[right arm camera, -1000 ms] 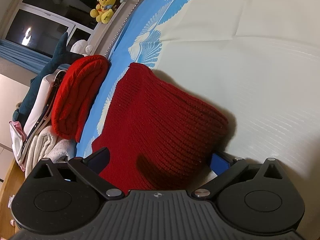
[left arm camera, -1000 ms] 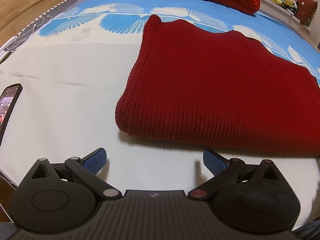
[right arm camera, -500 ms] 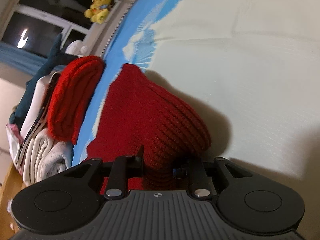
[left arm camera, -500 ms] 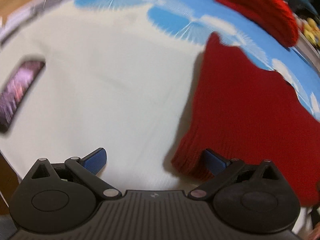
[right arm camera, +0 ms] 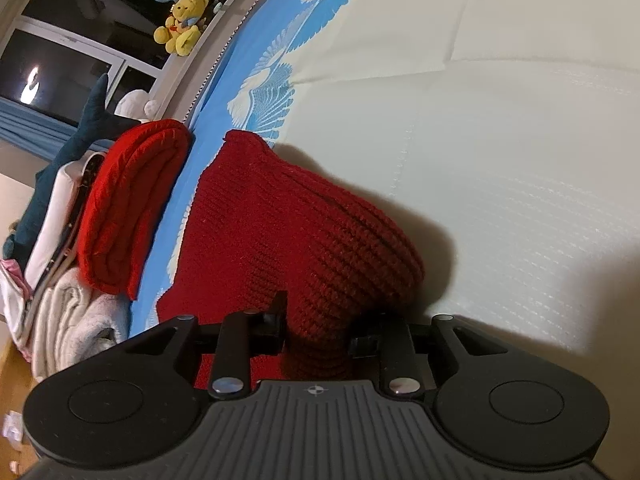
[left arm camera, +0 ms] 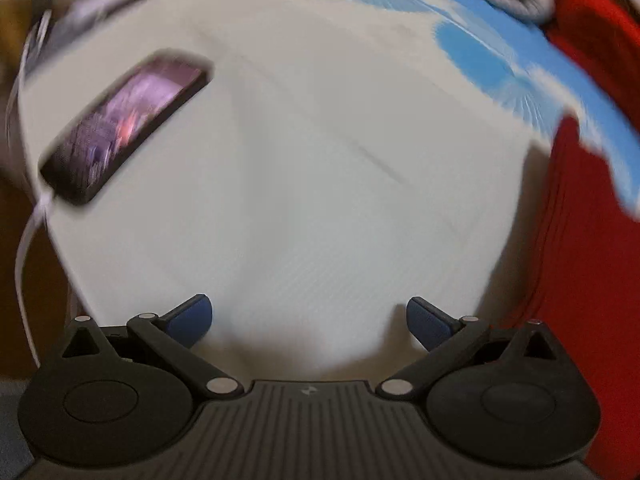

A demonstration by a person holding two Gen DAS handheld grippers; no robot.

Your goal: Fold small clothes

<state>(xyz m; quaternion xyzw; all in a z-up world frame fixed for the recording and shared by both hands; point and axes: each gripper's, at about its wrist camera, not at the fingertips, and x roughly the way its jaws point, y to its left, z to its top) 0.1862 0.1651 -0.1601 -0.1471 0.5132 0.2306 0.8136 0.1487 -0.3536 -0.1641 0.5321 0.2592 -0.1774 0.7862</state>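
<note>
A dark red knit garment [right arm camera: 304, 224] lies folded on the white sheet [right arm camera: 520, 160], its near corner bunched and lifted. My right gripper [right arm camera: 316, 332] is shut on that corner, with the knit squeezed between its pads, though the jaws are opening slightly. In the blurred left wrist view only the garment's edge [left arm camera: 580, 260] shows at the far right. My left gripper [left arm camera: 308, 312] hovers open over bare sheet to the left of the garment, with nothing between its blue pads [left arm camera: 192, 316].
A lit phone [left arm camera: 124, 128] with a white cable [left arm camera: 28, 248] lies near the bed's left edge. Behind the garment sit a folded brighter red knit [right arm camera: 128, 204], white towels [right arm camera: 68, 320], and plush toys [right arm camera: 182, 26] on a ledge by the window.
The right gripper's jaws went from wide open around the garment's corner to shut on it. The left gripper swung left off the garment, bringing the phone into view.
</note>
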